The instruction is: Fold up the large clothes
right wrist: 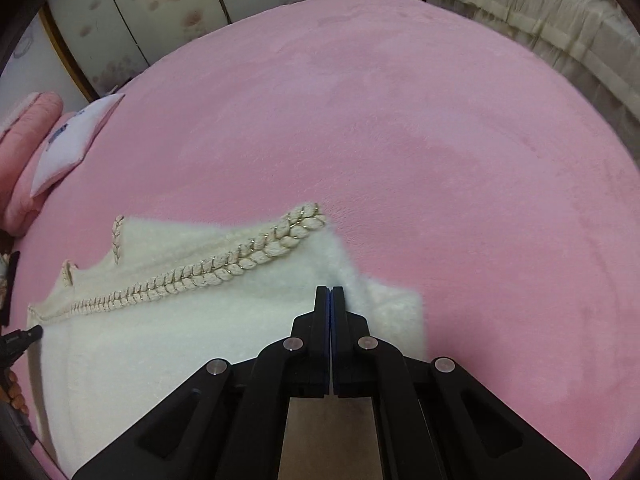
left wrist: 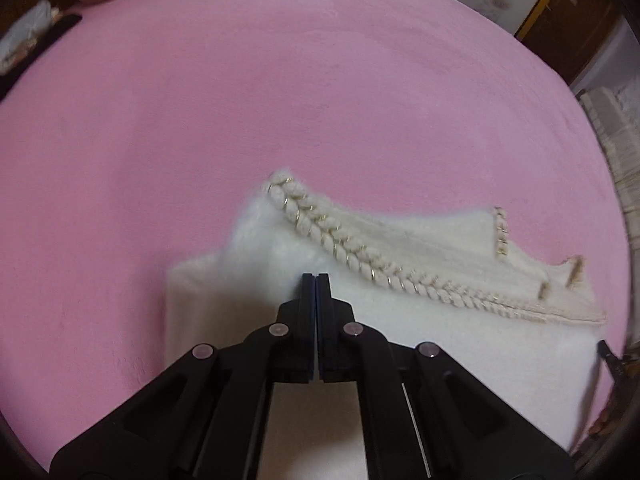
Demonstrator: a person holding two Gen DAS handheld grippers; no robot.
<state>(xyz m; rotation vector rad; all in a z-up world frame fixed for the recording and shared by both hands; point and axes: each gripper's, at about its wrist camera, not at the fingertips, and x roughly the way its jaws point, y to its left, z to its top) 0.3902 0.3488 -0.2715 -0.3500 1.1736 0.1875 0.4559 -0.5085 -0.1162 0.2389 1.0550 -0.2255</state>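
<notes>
Both grippers, left gripper (left wrist: 316, 277) and right gripper (right wrist: 330, 289), closed empty above white sweater (left wrist: 460, 240).

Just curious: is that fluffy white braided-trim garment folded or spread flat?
Partly folded: the fluffy white braided-trim garment has one layer lying over another.

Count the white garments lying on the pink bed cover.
1. A fluffy white garment with braided trim lies on the pink bed cover, near its close edge, under both tools. Its lower part is out of view.
</notes>
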